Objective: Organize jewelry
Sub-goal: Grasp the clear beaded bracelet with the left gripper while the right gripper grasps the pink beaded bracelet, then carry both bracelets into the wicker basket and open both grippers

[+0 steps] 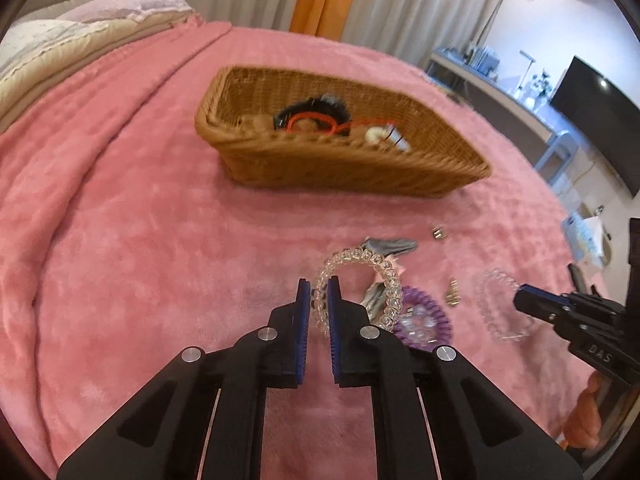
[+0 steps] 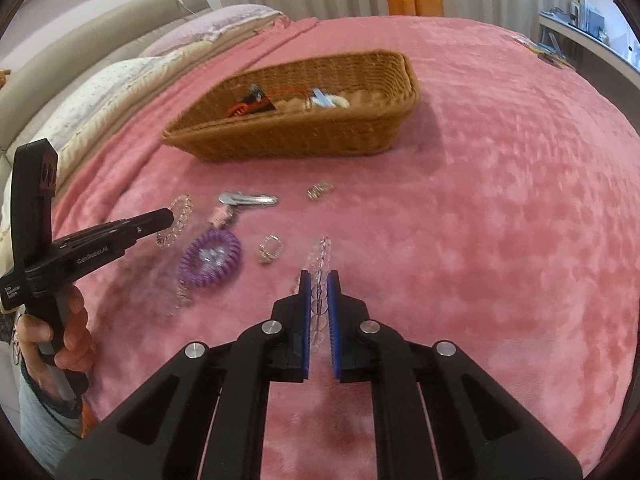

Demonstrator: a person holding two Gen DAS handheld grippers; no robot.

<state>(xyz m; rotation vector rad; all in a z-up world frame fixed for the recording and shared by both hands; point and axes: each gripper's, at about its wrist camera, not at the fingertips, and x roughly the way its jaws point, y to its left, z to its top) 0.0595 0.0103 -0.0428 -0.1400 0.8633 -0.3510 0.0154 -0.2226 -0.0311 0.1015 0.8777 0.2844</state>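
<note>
On the pink blanket (image 1: 160, 240), my left gripper (image 1: 319, 284) is shut on a clear bead bracelet (image 1: 360, 256), pinching its near edge between the blue pads. From the right wrist view, the same gripper (image 2: 170, 214) holds that bracelet (image 2: 182, 208) at far left. My right gripper (image 2: 319, 278) is shut on a second clear bracelet (image 2: 324, 250), which stands edge-on between its pads. In the left wrist view this gripper (image 1: 520, 298) is at the right with its bracelet (image 1: 486, 312). A wicker basket (image 1: 340, 160) (image 2: 280, 140) lies beyond, holding a black-and-red hair piece and white items.
A purple spiral hair tie (image 1: 424, 320) (image 2: 212, 260), a silver hair clip (image 1: 392, 246) (image 2: 248, 199) and small metal rings (image 1: 438, 234) (image 2: 320, 191) (image 2: 271, 248) lie between the grippers. Pillows are at the back left, and a desk and a dark screen (image 1: 600, 120) at the right.
</note>
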